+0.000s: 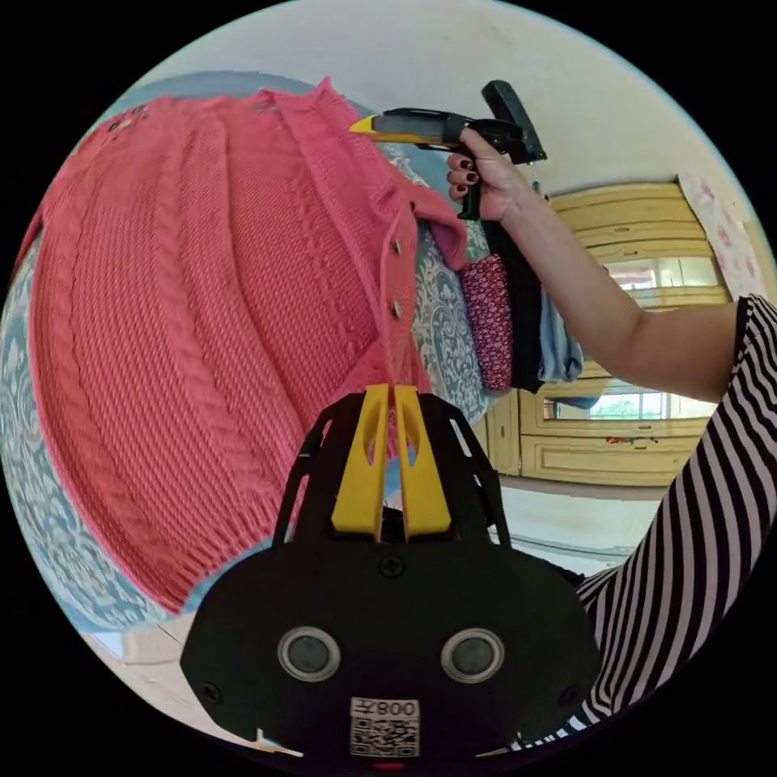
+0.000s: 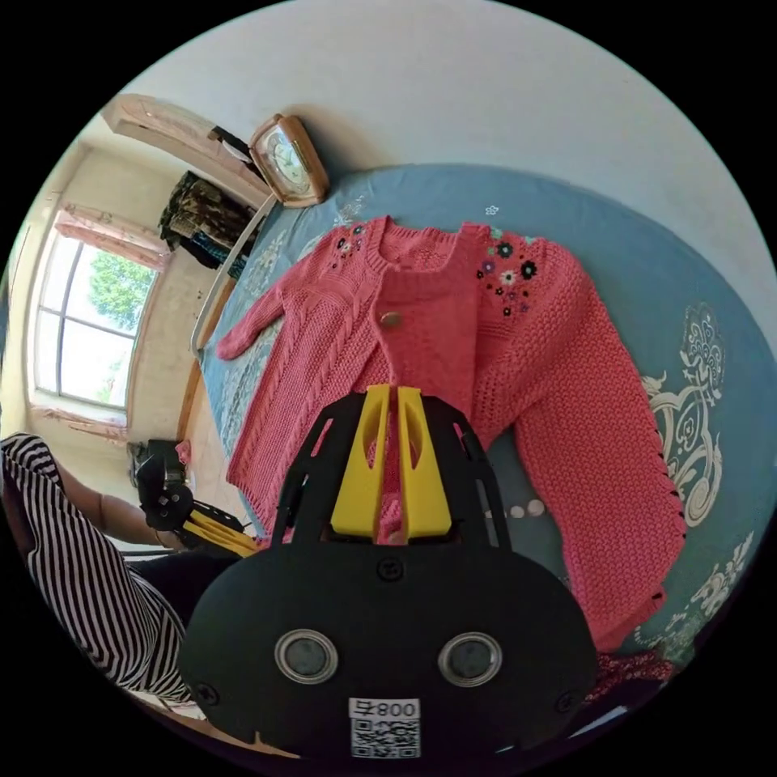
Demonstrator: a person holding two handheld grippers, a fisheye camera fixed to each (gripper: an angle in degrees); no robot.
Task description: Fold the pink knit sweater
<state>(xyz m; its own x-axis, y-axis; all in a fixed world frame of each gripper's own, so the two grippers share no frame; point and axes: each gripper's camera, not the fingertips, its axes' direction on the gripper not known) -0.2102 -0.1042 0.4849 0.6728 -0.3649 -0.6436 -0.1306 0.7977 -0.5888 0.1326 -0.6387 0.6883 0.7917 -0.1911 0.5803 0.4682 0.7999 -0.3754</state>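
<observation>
A: Where's the sweater (image 2: 453, 356)?

B: Spread face up on the bed (image 2: 696, 267), collar toward the wall, front placket buttoned at least near the top. In the right gripper view one sleeve (image 2: 591, 453) runs down the side and the other (image 2: 251, 324) points off toward the window (image 2: 81, 324).

A: Any fold made yet?

B: I'd say not. The body lies flat and both sleeves are out. By my reckoning the folding is at its start: sleeves to bring in, then the body to double over.

A: And the tongs?

B: The left tongs (image 1: 392, 396) sit at the lower placket edge, jaws nearly together; cloth seems to run between the tips, but I cannot tell if they truly pinch it. The right tongs (image 2: 392, 396) look the same, over the mid front of the sweater, and again I cannot tell. In the left gripper view the right tongs' tip is at the collar.

A: Anything else nearby?

B: A clock (image 2: 288, 160) at the bed's head and a stack of clothes (image 1: 518, 324) beside the sweater.
</observation>
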